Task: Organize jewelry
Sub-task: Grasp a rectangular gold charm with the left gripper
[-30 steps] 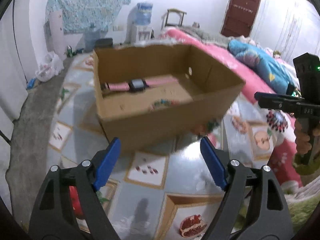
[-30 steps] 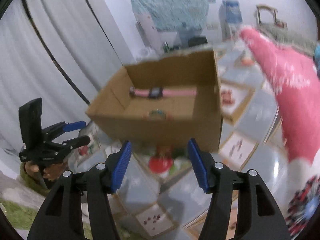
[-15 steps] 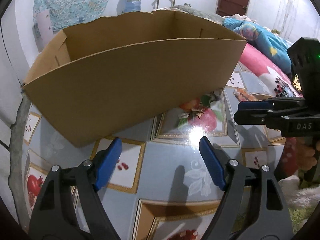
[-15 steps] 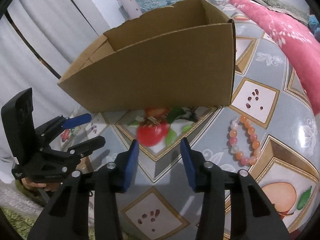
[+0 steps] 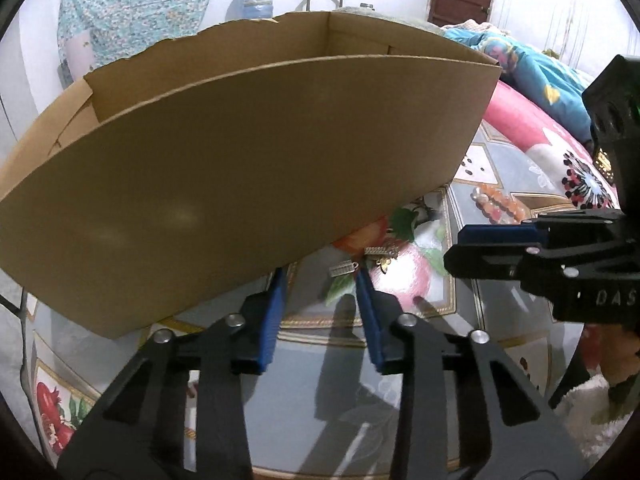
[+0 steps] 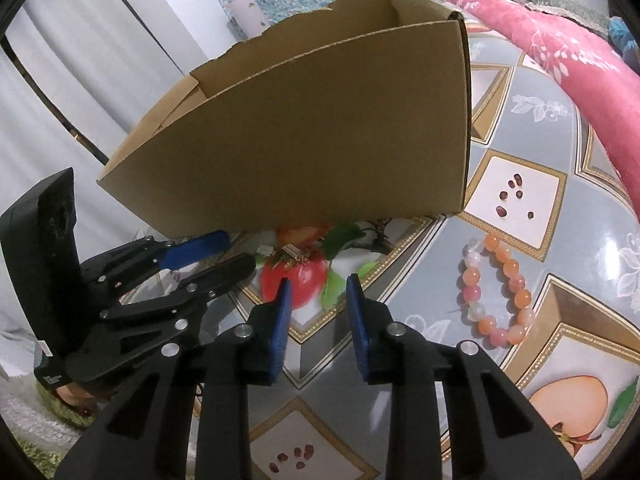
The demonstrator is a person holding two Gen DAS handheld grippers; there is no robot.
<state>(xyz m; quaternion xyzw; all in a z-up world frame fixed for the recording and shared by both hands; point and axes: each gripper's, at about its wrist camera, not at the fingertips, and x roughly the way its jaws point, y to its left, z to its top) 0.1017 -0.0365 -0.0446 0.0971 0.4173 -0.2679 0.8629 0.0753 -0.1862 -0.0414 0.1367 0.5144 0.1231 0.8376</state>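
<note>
- As both grippers dropped low over the last second, the cardboard box [image 5: 248, 168] interior went out of view; only its near outer wall shows now, so the pink watch seen inside earlier is hidden.
- Left gripper [image 5: 320, 276] narrowed from wide to a small gap, jaws apart, nothing between them.
- Right gripper [image 6: 316, 282] also narrowed, jaws slightly apart, empty.
- Likely meaning: pick of the small gold pieces is being lined up, not yet done.
- Small gold jewelry pieces [image 5: 362, 260] lie on the tablecloth [image 5: 400, 360] just beyond the left fingertips, near the box's base.
- Same pieces [image 6: 294, 254] sit just ahead of the right gripper.
- Bead bracelet [image 6: 496, 292] lies apart, right of the right gripper, untouched.
</note>
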